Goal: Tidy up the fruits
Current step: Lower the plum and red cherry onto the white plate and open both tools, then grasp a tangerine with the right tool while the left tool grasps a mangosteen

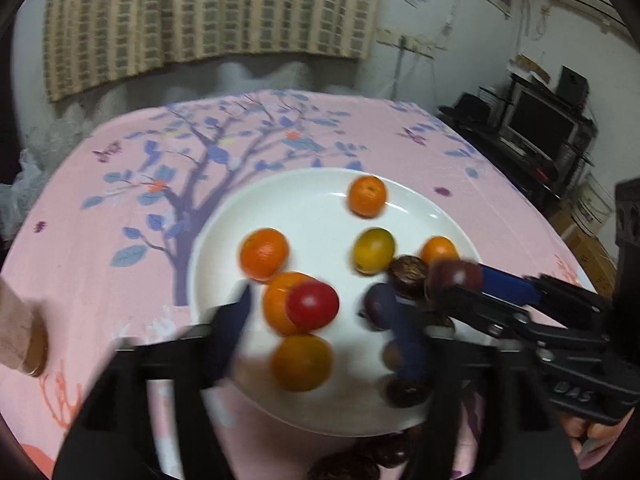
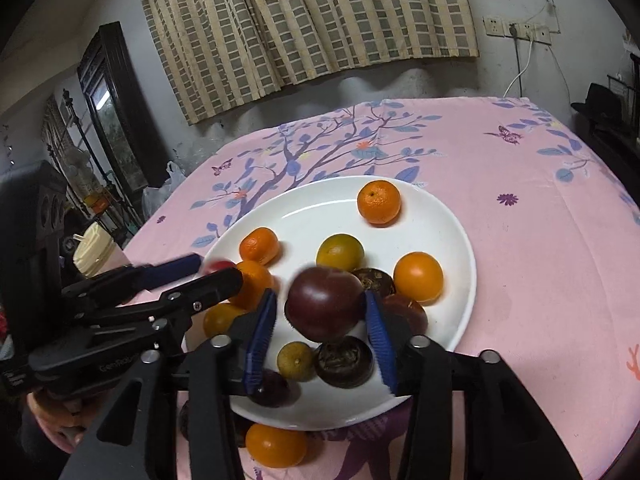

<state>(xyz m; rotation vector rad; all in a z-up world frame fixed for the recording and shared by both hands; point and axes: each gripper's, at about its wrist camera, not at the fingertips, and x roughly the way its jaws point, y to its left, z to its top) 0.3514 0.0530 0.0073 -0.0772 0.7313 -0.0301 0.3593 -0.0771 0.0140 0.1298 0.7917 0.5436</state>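
A white plate point(image 1: 316, 200) point(image 2: 452, 220) on the pink tablecloth holds several oranges, a yellow-green citrus point(image 1: 374, 250) point(image 2: 340, 252) and dark wrinkled fruits point(image 2: 345, 361). My left gripper point(image 1: 316, 308) is open over the plate's near side; a red tomato point(image 1: 312, 306) hangs blurred between its fingers, seemingly loose, above an orange point(image 1: 280, 300). My right gripper point(image 2: 322, 320) is shut on a dark purple plum point(image 2: 325, 303) and holds it above the plate. It shows from the side in the left wrist view point(image 1: 454, 280).
An orange point(image 2: 275, 444) and dark fruits point(image 1: 344, 470) lie on the cloth at the plate's near edge. A pale jar point(image 2: 94, 250) stands off the table's left side. A TV stand point(image 1: 540, 128) is at the right.
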